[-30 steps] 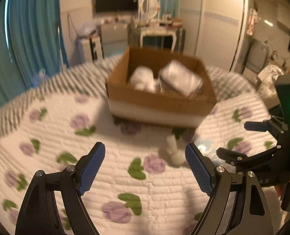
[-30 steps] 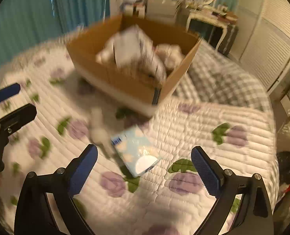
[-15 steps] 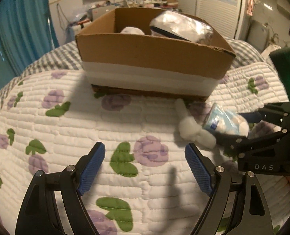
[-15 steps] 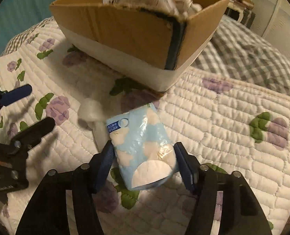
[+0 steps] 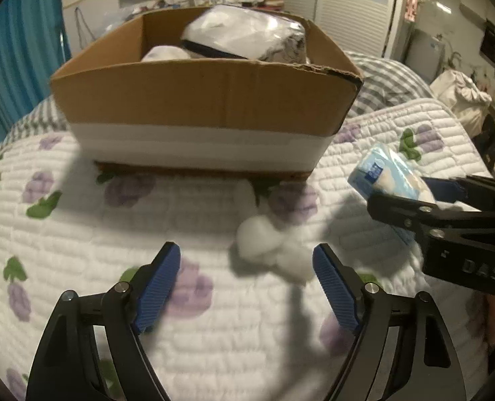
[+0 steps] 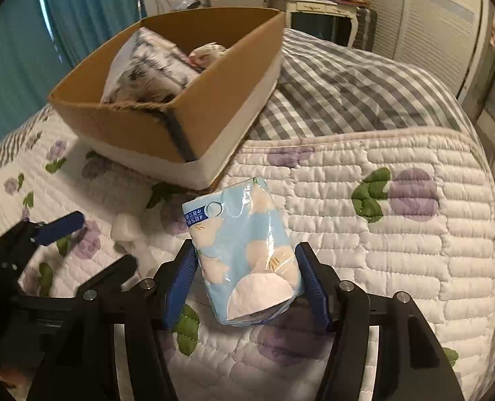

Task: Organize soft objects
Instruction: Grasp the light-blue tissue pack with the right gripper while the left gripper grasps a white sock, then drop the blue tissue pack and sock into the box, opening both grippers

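Note:
My right gripper (image 6: 245,280) is shut on a light blue tissue pack (image 6: 244,254) and holds it just above the quilt; the pack also shows in the left wrist view (image 5: 387,177). My left gripper (image 5: 247,287) is open, low over the quilt, with a white fluffy soft toy (image 5: 271,250) lying just ahead between its fingers; the toy also shows in the right wrist view (image 6: 130,234). A cardboard box (image 5: 207,100) behind holds a plastic-wrapped bundle (image 5: 247,36) and a white soft item (image 5: 165,53).
The box (image 6: 214,100) stands on a white quilt with purple flowers (image 6: 381,250), partly over a grey checked blanket (image 6: 347,83). Teal curtains (image 6: 80,6) hang at left. A dresser and white wardrobe doors stand behind the bed.
My right gripper has lifted the tissue pack off the quilt. My left gripper has moved right and closer to the white toy, its jaws narrowed but still open.

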Available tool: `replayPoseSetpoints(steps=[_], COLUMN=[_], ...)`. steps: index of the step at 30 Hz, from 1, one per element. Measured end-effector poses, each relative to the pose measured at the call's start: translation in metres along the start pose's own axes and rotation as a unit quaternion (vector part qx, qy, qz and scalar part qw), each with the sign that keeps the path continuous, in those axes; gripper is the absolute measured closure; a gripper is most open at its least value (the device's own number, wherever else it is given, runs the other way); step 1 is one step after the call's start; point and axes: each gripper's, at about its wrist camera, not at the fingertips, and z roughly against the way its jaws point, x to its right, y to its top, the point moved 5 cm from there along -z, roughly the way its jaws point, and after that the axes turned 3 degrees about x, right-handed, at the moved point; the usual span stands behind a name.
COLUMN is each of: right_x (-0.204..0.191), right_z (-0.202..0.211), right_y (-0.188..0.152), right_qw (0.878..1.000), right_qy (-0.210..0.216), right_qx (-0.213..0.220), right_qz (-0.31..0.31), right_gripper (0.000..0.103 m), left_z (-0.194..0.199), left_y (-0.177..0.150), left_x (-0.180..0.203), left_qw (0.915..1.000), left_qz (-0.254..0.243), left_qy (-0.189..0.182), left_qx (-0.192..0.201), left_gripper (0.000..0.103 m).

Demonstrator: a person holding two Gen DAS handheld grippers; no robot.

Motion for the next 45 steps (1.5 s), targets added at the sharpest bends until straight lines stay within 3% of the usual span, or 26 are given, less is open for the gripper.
replayPoseSetpoints(steps=[2,6,10,12,13,23,32,41,45], right_x=[0.003,-0.006,-0.006,-0.005,-0.005,-0.016,-0.046,-0.08,-0.096], right_z=[0.0,-0.007,-0.016,-0.019,-0.018,0.018,0.11,0.197,0.224], right_y=[0.0,0.005,0.007,0.006,0.005,0.006,0.02,0.037,0.046], right_qw=[1.0,1.0,1.0,1.0,1.0,1.0,0.995,0.988,0.984], right_qy=[0.003,0.004,0.002,0.001,0.0,-0.012,-0.028,-0.043,-0.04], right_qx=[0.0,-0.011,-0.015,-0.013,-0.011,0.026,0.084,0.141,0.163], right_qz=[-0.006,-0.006,-0.006,-0.005,-0.005,0.014,0.04,0.055,0.061], right_gripper=[0.043,0.043,0.043,0.043,0.043,0.043,0.043,0.043,0.043], left_z=[-0.01,-0.028,-0.033,-0.031,-0.03,0.007,0.093,0.183,0.205], left_y=[0.002,0.003,0.0,0.0,-0.001,0.002,0.033,0.055,0.062], left_x=[0.003,0.009,0.013,0.013,0.012,0.003,0.002,-0.011,-0.019], left_qw=[1.0,0.9998,0.9993,0.9987,0.9986,0.9981,0.9945,0.9842,0.9803], left_qz=[0.002,0.0,-0.004,-0.002,-0.003,-0.01,-0.036,-0.056,-0.061], left_qy=[-0.005,-0.014,-0.036,-0.05,-0.052,-0.06,-0.054,-0.062,-0.06], left_qx=[-0.002,-0.011,-0.012,-0.011,-0.01,0.008,0.083,0.156,0.178], left_gripper=[0.033,0.035,0.056,0.073,0.074,0.076,0.076,0.076,0.076])
